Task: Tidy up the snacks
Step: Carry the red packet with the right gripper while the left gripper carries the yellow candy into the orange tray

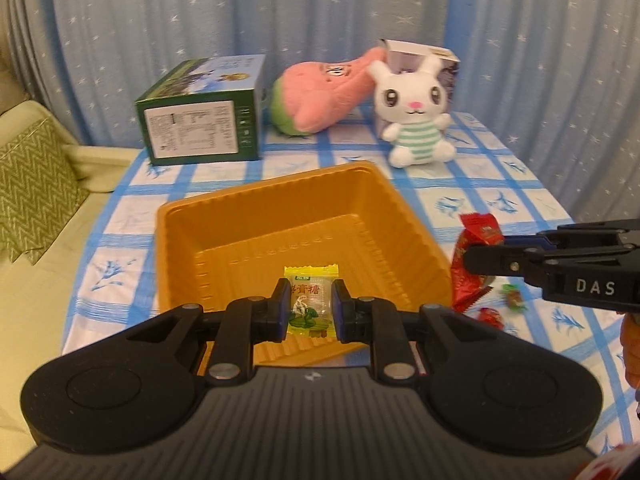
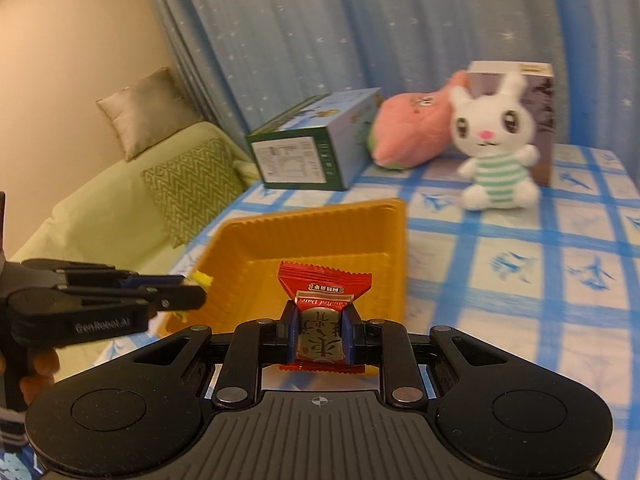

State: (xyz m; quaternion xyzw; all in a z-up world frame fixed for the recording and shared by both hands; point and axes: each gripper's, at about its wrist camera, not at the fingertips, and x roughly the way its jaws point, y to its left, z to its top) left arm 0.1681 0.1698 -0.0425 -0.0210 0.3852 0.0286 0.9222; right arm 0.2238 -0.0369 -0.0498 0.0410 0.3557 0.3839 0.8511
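My left gripper (image 1: 311, 310) is shut on a yellow-green candy packet (image 1: 311, 304) and hangs over the near side of the orange plastic tray (image 1: 280, 196). My right gripper (image 2: 319, 334) is shut on a red candied-date packet (image 2: 324, 300), held above the tray's (image 2: 320, 216) near right part. In the left wrist view the right gripper (image 1: 470, 260) comes in from the right with the red packet (image 1: 478, 236) in it. The right wrist view has the left gripper (image 2: 200, 292) at the left with a yellow corner of its candy (image 2: 202, 279) sticking out. Nothing lies on the visible part of the tray floor.
Small loose candies (image 1: 512, 298) and a red one (image 1: 492, 316) lie on the blue checked tablecloth (image 1: 460, 184) right of the tray. At the back stand a green box (image 1: 200, 120), a pink plush (image 1: 324, 94), a white rabbit plush (image 1: 416, 116) and a carton (image 1: 416, 54). A sofa (image 2: 120, 208) is left of the table.
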